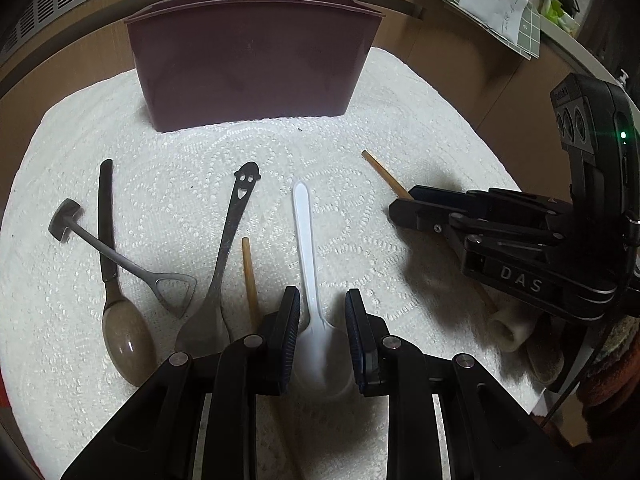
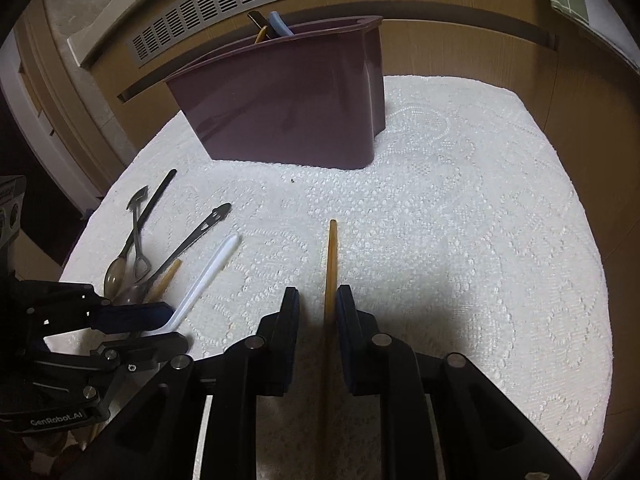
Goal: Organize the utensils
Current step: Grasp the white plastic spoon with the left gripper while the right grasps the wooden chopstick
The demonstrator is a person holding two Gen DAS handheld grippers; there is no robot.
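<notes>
Lying on the white cloth (image 1: 400, 128) from left to right were a brown spoon (image 1: 120, 328), a small shovel-shaped spoon (image 1: 120, 264), a smiley-handled spoon (image 1: 230, 240) and a wooden stick (image 1: 250, 280). The left gripper (image 1: 322, 312) straddled a white plastic spoon (image 1: 308, 256), jaws apart. The right gripper (image 2: 318, 308) stood open around another wooden stick (image 2: 331, 256). The maroon holder (image 1: 248, 64) stood behind them.

- Left gripper (image 1: 322, 312): black linkage arms, round silver pivot pins, ribbed dark-blue pads.
- Right gripper (image 2: 318, 308): same black build; side plate lettered "DAS", green indicator light on its housing.
</notes>
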